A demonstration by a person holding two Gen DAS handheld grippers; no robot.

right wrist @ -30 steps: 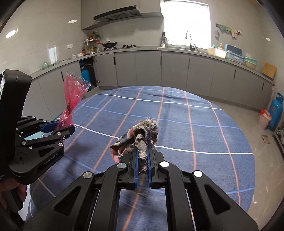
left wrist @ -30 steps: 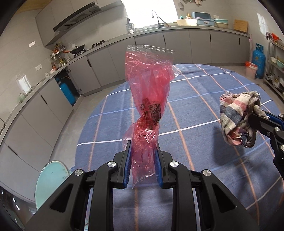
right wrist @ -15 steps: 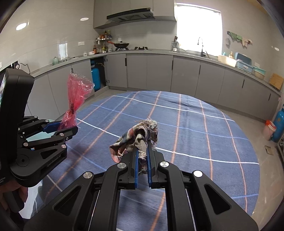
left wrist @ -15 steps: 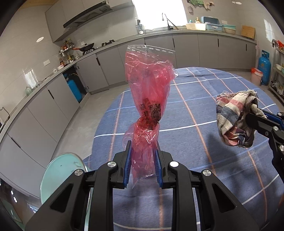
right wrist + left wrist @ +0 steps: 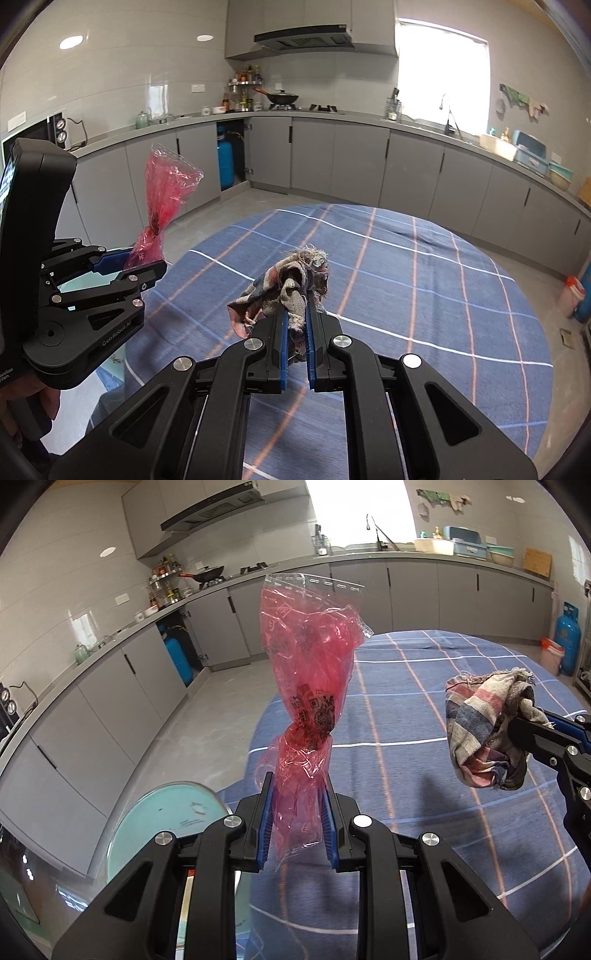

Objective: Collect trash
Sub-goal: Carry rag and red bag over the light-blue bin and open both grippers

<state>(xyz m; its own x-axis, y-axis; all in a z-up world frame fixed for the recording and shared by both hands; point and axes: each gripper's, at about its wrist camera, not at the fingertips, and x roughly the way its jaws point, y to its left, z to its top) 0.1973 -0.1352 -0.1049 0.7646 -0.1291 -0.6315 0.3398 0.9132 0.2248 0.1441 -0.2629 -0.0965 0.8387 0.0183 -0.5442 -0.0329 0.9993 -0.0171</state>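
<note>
Carrying stage: the left gripper [image 5: 297,825] pinched a red plastic bag [image 5: 310,686], the right gripper [image 5: 296,334] a rag [image 5: 286,291] (both aloft); next, likely dropping them in the teal bin [image 5: 159,827].

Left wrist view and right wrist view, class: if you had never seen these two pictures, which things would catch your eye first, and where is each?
First, the crumpled red plastic bag, standing upright, pinched in the left tool. Next, the frayed striped rag, bunched in the shut right tool above the blue checked tablecloth. A pale green round lid shows low on the left, beside the table.
</note>
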